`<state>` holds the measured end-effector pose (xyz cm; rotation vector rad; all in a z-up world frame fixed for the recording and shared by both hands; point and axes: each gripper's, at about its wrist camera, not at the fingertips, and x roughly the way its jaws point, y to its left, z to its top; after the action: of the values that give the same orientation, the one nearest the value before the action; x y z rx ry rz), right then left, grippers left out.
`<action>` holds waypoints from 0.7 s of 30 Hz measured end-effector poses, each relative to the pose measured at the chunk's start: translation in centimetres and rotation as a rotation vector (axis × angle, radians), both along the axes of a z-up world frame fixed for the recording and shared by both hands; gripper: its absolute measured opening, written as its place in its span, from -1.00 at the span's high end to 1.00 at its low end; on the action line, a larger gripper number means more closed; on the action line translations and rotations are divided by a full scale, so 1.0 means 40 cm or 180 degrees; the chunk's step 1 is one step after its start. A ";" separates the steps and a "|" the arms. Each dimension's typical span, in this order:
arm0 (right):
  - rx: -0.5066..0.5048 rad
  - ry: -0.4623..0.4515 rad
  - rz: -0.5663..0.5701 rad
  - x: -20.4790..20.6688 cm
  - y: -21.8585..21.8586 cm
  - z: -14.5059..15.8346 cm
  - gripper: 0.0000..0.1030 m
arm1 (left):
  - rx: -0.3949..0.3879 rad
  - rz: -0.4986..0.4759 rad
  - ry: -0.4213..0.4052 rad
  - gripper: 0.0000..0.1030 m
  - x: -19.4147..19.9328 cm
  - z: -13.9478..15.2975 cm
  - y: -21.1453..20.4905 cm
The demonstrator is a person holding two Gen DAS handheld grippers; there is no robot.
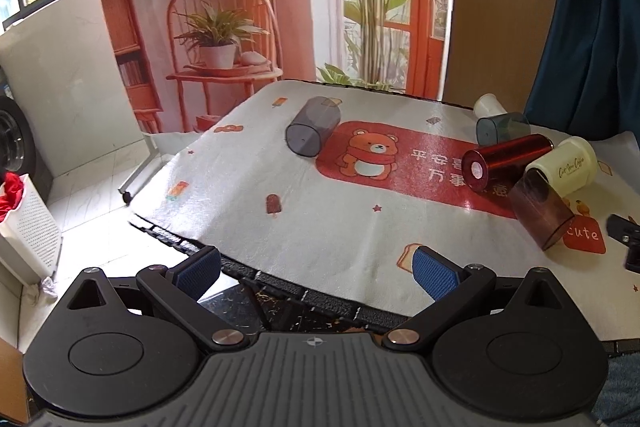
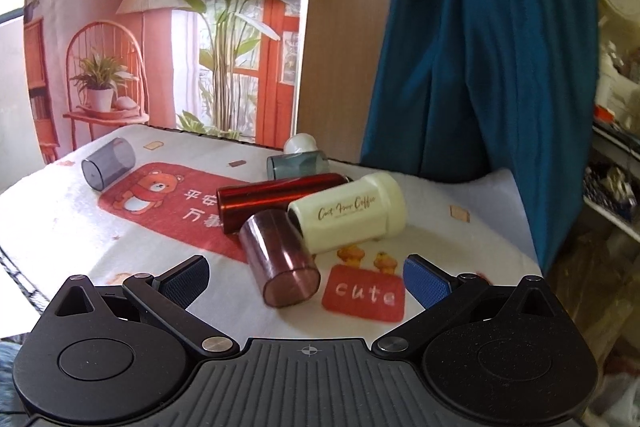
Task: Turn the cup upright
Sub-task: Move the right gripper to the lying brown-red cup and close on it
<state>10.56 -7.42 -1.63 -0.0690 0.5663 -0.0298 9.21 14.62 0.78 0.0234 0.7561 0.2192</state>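
Note:
Several cups lie on their sides on the bear-print tablecloth (image 1: 360,227). A brown translucent cup (image 2: 282,259) lies nearest my right gripper (image 2: 306,279), which is open and empty just in front of it. It also shows in the left wrist view (image 1: 542,213). Behind it lie a cream coffee cup (image 2: 352,213), a red metallic cup (image 2: 276,197), a teal translucent cup (image 2: 296,163) and a small white cup (image 2: 300,143). A grey translucent cup (image 1: 312,127) lies alone at the far left. My left gripper (image 1: 316,267) is open and empty over the table's near edge.
A printed backdrop (image 1: 260,7) hangs behind the table, and a blue curtain (image 2: 480,47) hangs at the right. A white laundry basket (image 1: 28,223) stands on the floor at the left. The right gripper's black tip (image 1: 624,235) shows at the left wrist view's right edge.

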 end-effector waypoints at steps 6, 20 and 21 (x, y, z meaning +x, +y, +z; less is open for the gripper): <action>-0.0134 0.0357 0.0218 0.129 0.020 -0.095 -0.99 | -0.0095 -0.0071 0.0198 -0.99 0.050 -0.055 0.009; -0.0163 0.0524 0.0109 0.284 0.011 -0.218 -0.97 | -0.0263 0.0052 0.0419 -0.99 0.071 -0.143 0.045; -0.0154 0.0514 0.0112 0.286 0.011 -0.219 -0.94 | -0.0269 0.0064 0.0436 -0.99 0.073 -0.148 0.046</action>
<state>21.98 -6.96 -10.39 -0.1292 0.7257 -0.0037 12.12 16.47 -5.14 -0.0499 0.9016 0.2060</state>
